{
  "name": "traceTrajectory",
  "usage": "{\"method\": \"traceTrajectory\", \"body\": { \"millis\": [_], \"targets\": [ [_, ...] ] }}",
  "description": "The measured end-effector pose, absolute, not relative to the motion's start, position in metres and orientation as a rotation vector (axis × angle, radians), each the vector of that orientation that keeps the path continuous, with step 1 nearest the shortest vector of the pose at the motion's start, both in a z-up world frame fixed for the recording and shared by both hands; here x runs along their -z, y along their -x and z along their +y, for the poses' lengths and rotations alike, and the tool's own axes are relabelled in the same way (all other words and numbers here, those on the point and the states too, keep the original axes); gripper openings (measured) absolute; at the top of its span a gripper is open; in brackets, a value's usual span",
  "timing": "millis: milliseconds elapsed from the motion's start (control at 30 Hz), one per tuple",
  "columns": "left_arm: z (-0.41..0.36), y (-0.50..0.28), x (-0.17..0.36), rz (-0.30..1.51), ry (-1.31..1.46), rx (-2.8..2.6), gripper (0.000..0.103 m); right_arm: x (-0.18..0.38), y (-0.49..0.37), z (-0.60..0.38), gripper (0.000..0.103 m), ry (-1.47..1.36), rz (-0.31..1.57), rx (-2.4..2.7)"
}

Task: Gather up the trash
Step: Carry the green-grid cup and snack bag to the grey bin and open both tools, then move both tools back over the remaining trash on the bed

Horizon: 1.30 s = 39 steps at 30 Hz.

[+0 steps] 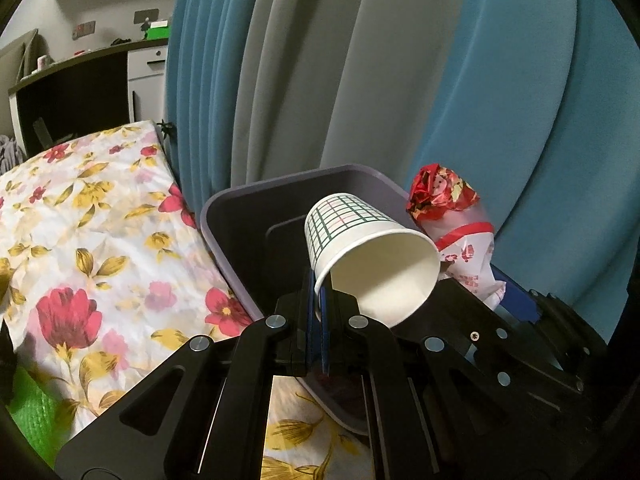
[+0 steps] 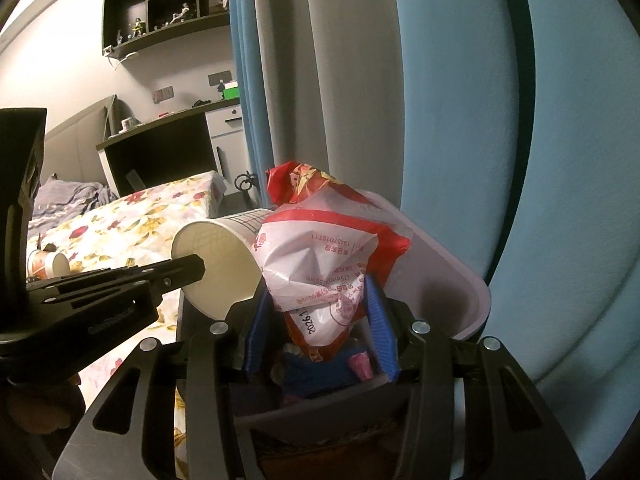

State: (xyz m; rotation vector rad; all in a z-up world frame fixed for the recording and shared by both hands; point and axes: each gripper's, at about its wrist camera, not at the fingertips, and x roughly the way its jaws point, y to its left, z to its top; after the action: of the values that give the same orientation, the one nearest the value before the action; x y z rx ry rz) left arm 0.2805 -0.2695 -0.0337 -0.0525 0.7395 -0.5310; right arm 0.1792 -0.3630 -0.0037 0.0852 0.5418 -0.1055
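A white paper cup point(image 1: 372, 256) with a green grid print lies tilted, mouth toward the camera. My left gripper point(image 1: 320, 300) is shut on its rim, just above a grey-purple bin point(image 1: 240, 216). To its right, my right gripper point(image 1: 488, 292) holds a crumpled red-and-white plastic wrapper point(image 1: 460, 216) over the same bin. In the right wrist view the wrapper point(image 2: 320, 256) stands pinched between the blue pads of my right gripper point(image 2: 318, 296), above the bin point(image 2: 448, 280). The cup point(image 2: 216, 264) and my left gripper point(image 2: 200, 268) come in from the left.
The bin stands between a bed with a flowered sheet point(image 1: 100, 240) and blue-grey curtains point(image 1: 360, 80). It holds some blue and pink trash point(image 2: 360, 364). Another paper cup point(image 2: 48, 266) lies on the bed at the left. A desk and shelves stand behind.
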Motion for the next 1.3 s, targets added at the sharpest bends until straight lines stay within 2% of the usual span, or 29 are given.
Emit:
{"method": "traceTrajectory", "body": {
  "millis": [367,400,433,467,500,533,733,1000,1100,1300],
  "targets": [
    [-0.269,-0.283,0.038,0.759,0.068,0.557,0.004,0.012,-0.187,-0.368,0.047,-0.093,0.568,0.115],
    [-0.269,-0.283,0.038,0.758,0.069,0.56,0.011,0.012,-0.187,-0.368,0.048,-0.094,0.57,0.115],
    [-0.268,-0.283,0.037,0.758,0.07,0.557,0.024,0.012,-0.188,-0.368,0.049,-0.098,0.571,0.116],
    [-0.266,-0.283,0.036,0.755,0.072,0.552,0.033,0.013,-0.188,-0.369,0.051,-0.1,0.571,0.115],
    [-0.263,-0.282,0.034,0.745,0.08,0.543,0.052,0.013,-0.188,-0.369,0.052,-0.101,0.57,0.116],
    [-0.259,-0.28,0.032,0.73,0.092,0.532,0.064,0.013,-0.189,-0.368,0.052,-0.099,0.571,0.12],
    [-0.23,-0.268,0.015,0.661,0.129,0.457,0.084,0.012,-0.184,-0.368,0.058,-0.105,0.564,0.126],
    [-0.17,-0.232,-0.001,0.605,0.141,0.294,0.095,-0.004,-0.16,-0.356,0.08,-0.111,0.501,0.143],
    [-0.14,-0.213,-0.006,0.585,0.131,0.228,0.096,-0.012,-0.149,-0.345,0.085,-0.109,0.473,0.145],
    [-0.08,-0.175,-0.009,0.551,0.122,0.095,0.097,-0.023,-0.128,-0.308,0.087,-0.085,0.437,0.101]
  ]
}}
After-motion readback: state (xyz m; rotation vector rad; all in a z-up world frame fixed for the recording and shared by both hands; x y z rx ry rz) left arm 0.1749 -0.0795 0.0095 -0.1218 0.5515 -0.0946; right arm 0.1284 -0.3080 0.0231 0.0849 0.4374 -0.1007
